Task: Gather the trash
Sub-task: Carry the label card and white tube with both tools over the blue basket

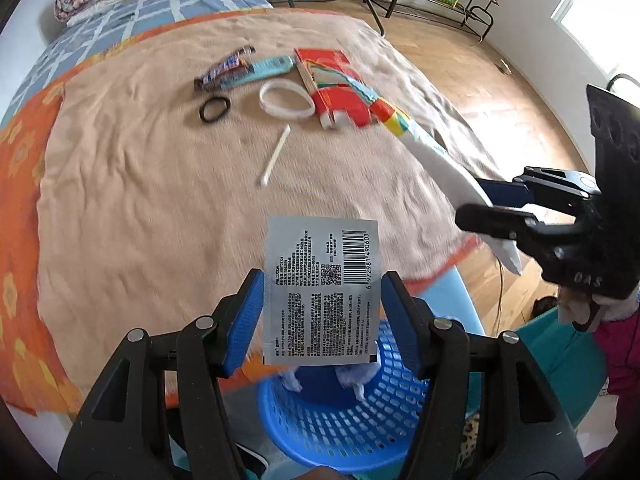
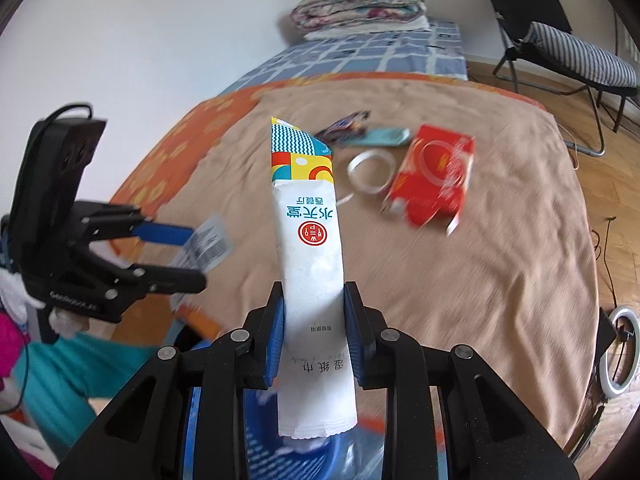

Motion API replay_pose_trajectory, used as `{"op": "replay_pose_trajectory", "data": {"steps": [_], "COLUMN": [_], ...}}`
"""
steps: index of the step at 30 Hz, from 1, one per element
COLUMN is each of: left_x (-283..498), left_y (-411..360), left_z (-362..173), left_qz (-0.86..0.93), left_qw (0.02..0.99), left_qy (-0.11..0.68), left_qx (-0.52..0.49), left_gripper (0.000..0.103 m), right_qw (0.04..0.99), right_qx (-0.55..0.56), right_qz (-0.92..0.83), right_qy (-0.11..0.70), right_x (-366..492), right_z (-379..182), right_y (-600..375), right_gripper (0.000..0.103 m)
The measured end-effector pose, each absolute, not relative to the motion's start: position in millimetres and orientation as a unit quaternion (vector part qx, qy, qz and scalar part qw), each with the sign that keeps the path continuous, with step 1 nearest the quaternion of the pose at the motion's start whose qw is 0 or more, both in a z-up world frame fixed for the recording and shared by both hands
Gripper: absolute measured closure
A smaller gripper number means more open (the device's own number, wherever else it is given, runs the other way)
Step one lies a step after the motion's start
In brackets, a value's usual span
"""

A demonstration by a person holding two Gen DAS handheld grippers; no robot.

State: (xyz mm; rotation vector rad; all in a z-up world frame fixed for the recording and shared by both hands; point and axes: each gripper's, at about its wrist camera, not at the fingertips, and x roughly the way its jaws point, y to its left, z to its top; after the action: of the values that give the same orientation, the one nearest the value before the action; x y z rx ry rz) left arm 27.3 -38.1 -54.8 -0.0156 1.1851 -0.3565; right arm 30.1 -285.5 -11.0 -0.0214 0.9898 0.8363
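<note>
My left gripper [image 1: 323, 280] is shut on a silver sachet [image 1: 320, 248] with a barcode, gripping it by its side edges. It hangs over a blue mesh basket [image 1: 344, 428] at the near edge of the bed. My right gripper [image 2: 315, 292] is shut on a long white wipe packet [image 2: 310, 220] with a colourful top end, held upright between the blue pads. In the left wrist view the right gripper [image 1: 474, 200] is at the right with the packet [image 1: 436, 156] slanting up from it. In the right wrist view the left gripper [image 2: 198, 258] is at the left with the sachet [image 2: 210, 240].
Left on the tan blanket [image 1: 140, 184] are a red box [image 1: 340, 84], a white tape ring [image 1: 286, 102], a black hair tie [image 1: 215, 109], a white stick [image 1: 276, 156], a teal item [image 1: 268, 68] and a candy wrapper [image 1: 224, 68]. A folding chair [image 2: 560, 40] and a ring light [image 2: 616, 344] stand on the wooden floor.
</note>
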Motion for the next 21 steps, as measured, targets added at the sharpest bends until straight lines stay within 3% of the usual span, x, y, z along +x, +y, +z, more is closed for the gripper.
{"op": "replay_pose_trajectory", "data": {"steps": [21], "left_x": [-65.2], "left_y": [-38.0], "left_z": [-125.1], "left_qz": [-0.171], "left_qw": [0.789], "left_qy": [0.59], "left_qx": [-0.004], "left_gripper": [0.042], "right_qw": [0.756], "right_qx": [-0.099], "right_qz": [0.412], "right_qy": [0.499], "right_x": [-98.6], "right_z": [-62.8], "right_y": [-270.9], "right_gripper": [0.077]}}
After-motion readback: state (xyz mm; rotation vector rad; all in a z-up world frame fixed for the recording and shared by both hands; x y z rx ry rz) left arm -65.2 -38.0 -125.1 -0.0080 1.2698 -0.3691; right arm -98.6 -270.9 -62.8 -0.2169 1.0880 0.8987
